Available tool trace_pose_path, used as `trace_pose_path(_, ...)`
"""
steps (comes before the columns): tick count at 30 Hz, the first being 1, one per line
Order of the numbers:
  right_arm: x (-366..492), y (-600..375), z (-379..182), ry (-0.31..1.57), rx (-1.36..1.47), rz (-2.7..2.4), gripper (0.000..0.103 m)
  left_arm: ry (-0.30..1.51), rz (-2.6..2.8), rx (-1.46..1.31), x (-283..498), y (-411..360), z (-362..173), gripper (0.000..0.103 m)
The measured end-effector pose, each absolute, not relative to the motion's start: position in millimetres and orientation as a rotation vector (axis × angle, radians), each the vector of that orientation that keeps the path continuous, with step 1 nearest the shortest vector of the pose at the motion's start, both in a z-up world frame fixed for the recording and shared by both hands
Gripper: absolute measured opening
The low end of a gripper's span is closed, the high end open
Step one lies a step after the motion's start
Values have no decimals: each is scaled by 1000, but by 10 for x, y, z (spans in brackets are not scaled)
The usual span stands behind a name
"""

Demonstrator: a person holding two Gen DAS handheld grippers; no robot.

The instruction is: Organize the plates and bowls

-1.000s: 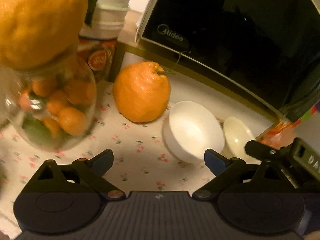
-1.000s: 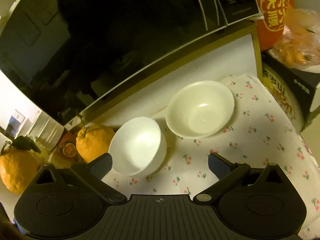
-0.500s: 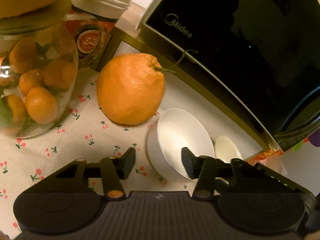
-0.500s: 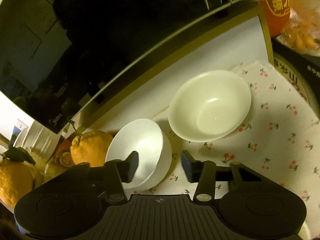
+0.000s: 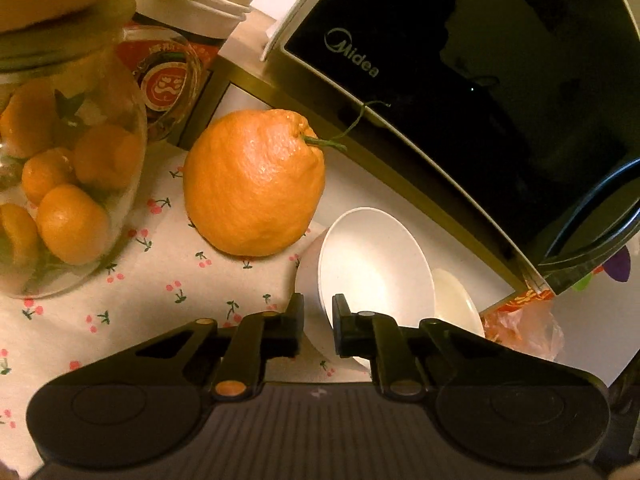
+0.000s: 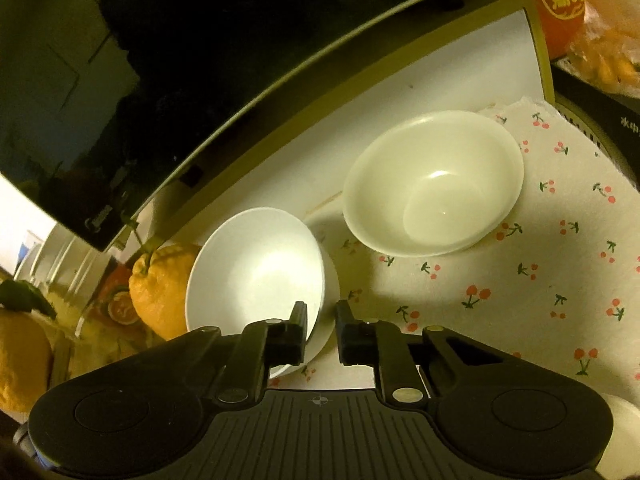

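Both grippers pinch one bowl (image 5: 376, 268): left gripper (image 5: 318, 328) clamps its near rim, right gripper (image 6: 322, 332) its right rim. Second bowl (image 6: 434, 184) lies ahead-right of the right gripper.

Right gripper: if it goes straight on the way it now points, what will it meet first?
It already has the small bowl rim in its jaws. Beyond that, the right gripper would probably meet the cloth; depth is unclear.
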State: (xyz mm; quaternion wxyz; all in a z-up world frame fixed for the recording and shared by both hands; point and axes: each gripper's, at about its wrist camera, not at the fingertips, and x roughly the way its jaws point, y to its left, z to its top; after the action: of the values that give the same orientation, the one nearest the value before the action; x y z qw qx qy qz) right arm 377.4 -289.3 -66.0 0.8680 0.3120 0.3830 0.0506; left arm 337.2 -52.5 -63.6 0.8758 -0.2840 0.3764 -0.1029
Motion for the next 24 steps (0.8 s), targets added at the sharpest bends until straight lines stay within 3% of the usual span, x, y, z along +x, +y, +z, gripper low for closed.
trace_pose_path(24,3163,-2576,-324,974,531,115,16,1020,-263,-435,2854,-207,-280,13)
